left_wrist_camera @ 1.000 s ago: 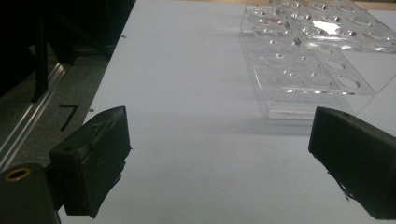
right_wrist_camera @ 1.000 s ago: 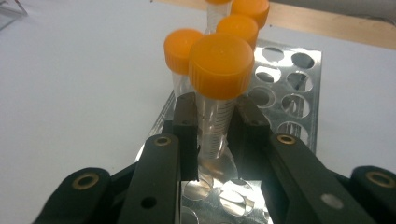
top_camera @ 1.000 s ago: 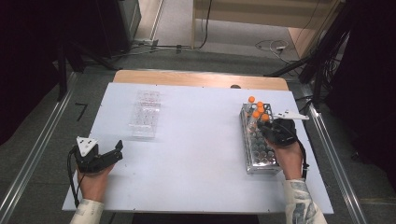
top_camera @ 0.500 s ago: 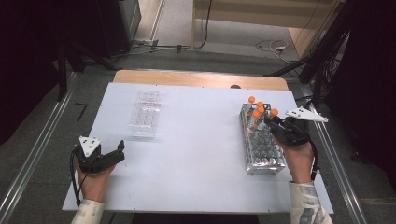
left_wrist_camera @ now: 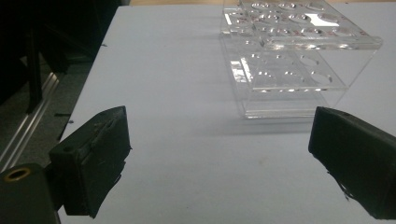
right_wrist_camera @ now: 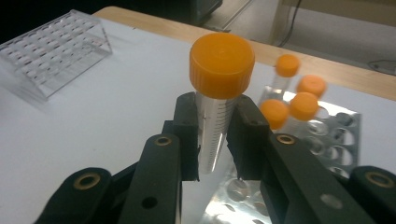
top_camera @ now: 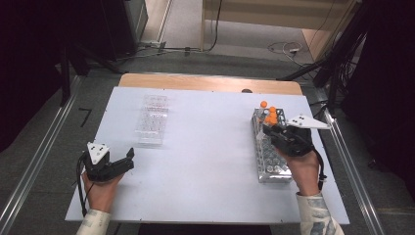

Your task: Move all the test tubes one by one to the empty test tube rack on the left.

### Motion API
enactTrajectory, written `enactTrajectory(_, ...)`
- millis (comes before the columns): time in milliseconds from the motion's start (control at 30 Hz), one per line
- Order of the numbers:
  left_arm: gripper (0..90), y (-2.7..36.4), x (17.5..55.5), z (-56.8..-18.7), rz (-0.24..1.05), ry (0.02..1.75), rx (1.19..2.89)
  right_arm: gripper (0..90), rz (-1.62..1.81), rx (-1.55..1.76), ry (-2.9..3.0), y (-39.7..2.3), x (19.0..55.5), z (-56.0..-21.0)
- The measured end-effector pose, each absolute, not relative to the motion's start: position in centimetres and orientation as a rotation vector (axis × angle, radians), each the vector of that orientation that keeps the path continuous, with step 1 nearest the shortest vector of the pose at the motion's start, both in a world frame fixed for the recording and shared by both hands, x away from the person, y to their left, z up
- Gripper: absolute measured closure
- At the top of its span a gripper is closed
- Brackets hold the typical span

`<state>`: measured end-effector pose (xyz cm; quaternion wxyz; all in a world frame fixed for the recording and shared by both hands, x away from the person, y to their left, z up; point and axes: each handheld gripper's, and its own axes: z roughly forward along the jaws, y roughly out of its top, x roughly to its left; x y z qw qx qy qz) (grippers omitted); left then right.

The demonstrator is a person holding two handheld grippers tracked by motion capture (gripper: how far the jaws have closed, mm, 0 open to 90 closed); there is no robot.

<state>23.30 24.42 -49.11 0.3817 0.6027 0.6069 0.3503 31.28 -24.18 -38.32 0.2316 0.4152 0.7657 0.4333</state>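
Tube: a clear plastic tube (right_wrist_camera: 215,126), round and slim, with fine printed graduation marks down its wall and a ribbed orange screw cap (right_wrist_camera: 222,64), flat on top. It stands nearly upright above the near end of the metal rack, at the right side of the table.
Right gripper: the right gripper (right_wrist_camera: 215,140) is clamped on the tube just under the cap; its two black, matte, blocky pads press the clear wall from either side. In the high view it sits over the rack (top_camera: 274,131), with a pale three-cornered plate on top.
Metal rack: a long shiny rack (right_wrist_camera: 336,135) with a mirror-like top plate pierced by rows of round holes, lying lengthwise on the table's right side (top_camera: 271,156).
Other tubes: four more orange-capped tubes (right_wrist_camera: 299,93) stand clustered at the rack's far end, slightly blurred.
Clear rack: a see-through acrylic rack (left_wrist_camera: 289,60), box-shaped, with stacked plates of round holes and glossy edges; it holds no tubes and lies on the left half of the table (top_camera: 152,120), well apart from the metal rack.
Left gripper: the left gripper (left_wrist_camera: 219,158) rests low near the table's front left corner (top_camera: 110,164), jaws spread wide with nothing between them; the pads look rubbery and a little scuffed.
Table: a flat, smooth white board (top_camera: 210,161), matte, over a light wooden top that shows along the far edge.
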Motion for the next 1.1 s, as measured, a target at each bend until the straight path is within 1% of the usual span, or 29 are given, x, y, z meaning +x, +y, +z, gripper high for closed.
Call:
enactTrajectory(200,5.6,23.7,23.2,-48.5,0.897,1.525,1.551,72.1,1.176,1.071,2.194,-20.6,31.5,-39.4)
enactTrajectory(367,5.6,23.5,23.3,-48.2,0.865,1.508,1.543,72.1,1.169,1.018,2.251,-17.9,31.7,-40.2)
enactTrajectory(433,8.6,23.2,23.3,-48.1,0.867,1.489,1.542,72.1,1.168,1.008,2.259,-17.4,31.8,-40.3)
enactTrajectory(533,8.5,22.7,23.5,-47.9,0.841,1.475,1.555,72.1,1.157,0.994,2.298,-15.4,32.0,-41.3)
enactTrajectory(733,10.4,21.6,23.7,-47.3,0.805,1.429,1.577,72.1,1.180,0.972,2.324,-13.0,32.3,-42.3)
enactTrajectory(900,10.4,19.9,24.2,-46.3,0.745,1.375,1.611,72.1,1.175,0.953,2.355,-11.3,32.7,-43.4)
enactTrajectory(1100,10.4,18.5,24.9,-45.3,0.734,1.331,1.623,72.1,1.173,0.946,2.369,-9.9,33.2,-44.0)
